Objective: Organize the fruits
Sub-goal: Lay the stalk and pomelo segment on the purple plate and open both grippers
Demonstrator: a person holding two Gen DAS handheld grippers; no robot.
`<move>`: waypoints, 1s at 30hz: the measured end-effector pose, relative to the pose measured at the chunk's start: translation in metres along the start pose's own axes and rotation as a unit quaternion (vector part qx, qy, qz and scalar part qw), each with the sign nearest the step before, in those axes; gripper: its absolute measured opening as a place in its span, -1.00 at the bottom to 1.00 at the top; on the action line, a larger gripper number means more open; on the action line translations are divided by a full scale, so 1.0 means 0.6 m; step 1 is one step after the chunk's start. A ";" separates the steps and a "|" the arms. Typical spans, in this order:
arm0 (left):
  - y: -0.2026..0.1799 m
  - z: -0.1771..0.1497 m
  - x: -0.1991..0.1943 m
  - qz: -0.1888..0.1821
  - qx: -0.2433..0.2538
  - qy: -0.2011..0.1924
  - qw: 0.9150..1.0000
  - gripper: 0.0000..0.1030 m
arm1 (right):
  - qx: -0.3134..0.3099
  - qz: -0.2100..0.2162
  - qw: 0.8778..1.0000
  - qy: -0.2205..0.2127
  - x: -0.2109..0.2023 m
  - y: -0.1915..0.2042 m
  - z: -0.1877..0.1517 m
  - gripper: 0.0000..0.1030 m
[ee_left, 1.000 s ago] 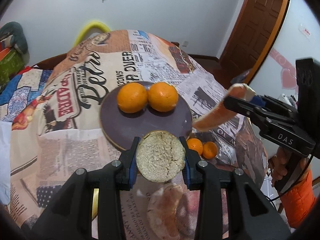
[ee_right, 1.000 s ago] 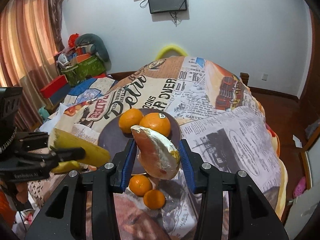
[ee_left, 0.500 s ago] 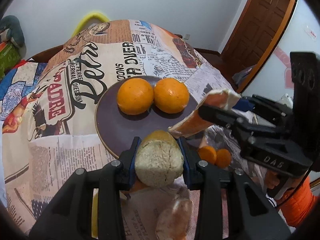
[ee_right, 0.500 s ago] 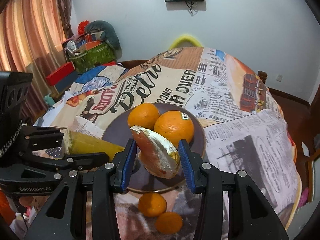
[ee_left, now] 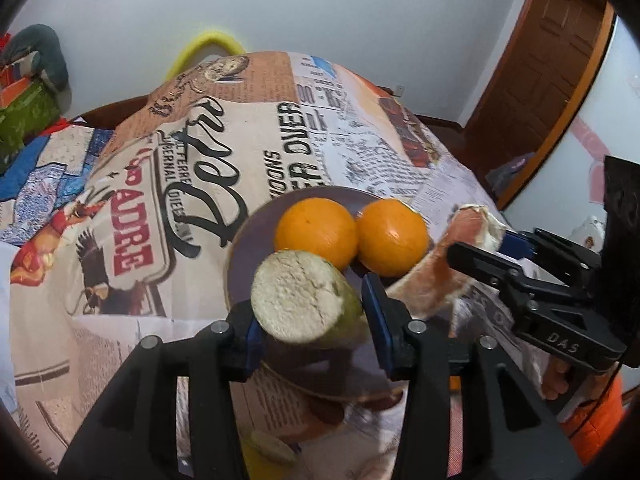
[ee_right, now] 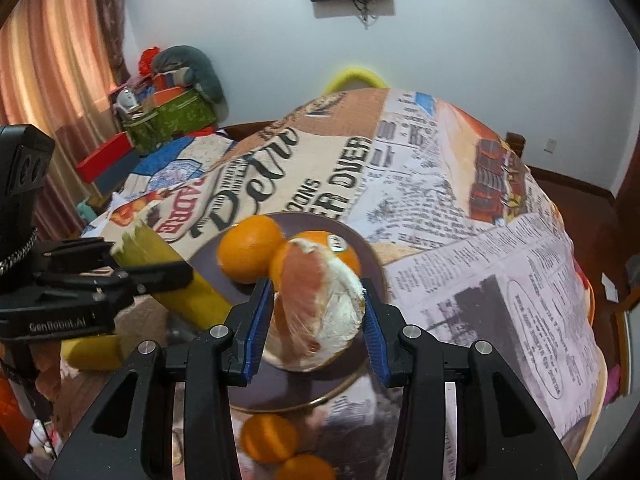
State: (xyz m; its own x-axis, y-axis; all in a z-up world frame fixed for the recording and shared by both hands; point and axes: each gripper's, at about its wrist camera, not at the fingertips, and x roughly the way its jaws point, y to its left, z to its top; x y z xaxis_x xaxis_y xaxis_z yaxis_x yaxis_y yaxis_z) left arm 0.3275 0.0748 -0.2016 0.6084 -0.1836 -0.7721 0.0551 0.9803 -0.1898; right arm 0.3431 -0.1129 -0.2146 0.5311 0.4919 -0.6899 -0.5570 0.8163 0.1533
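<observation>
Nearest the plate, just off its front rim, two small tangerines lie on the newspaper-print surface. Over the plate's near edge the right gripper clenches a peeled grapefruit segment. At the plate's left edge the left gripper is opening, a yellow rind piece between its fingers. On the plate's far half sit two oranges, touching.

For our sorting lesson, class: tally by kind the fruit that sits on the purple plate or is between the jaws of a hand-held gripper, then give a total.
Whole oranges: 2
Peeled pink citrus piece: 1
Yellow-skinned cut piece: 1
Total: 4
</observation>
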 end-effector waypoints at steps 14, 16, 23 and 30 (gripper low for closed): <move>0.014 0.005 0.042 0.031 0.002 0.016 0.999 0.19 | 0.014 -0.001 0.999 0.032 0.021 -0.034 -0.017 -0.22; 0.017 0.004 0.045 0.027 -0.001 0.023 0.999 0.22 | 0.018 0.002 0.999 0.035 0.022 -0.037 -0.019 -0.21; 0.015 -0.001 0.050 0.032 0.000 0.037 0.999 0.38 | 0.034 0.010 0.998 0.046 0.023 -0.044 -0.029 -0.18; 0.002 -0.014 0.054 0.035 0.004 0.062 0.997 0.61 | 0.012 0.003 0.998 0.063 0.027 -0.030 -0.039 0.10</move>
State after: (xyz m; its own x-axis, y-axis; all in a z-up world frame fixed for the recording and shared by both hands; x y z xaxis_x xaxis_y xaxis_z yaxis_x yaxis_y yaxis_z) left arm 0.3407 0.0693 -0.2316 0.5087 -0.1224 -0.8522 0.0224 0.9914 -0.1290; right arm 0.3469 -0.1266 -0.2453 0.4430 0.4564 -0.7716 -0.5433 0.8213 0.1739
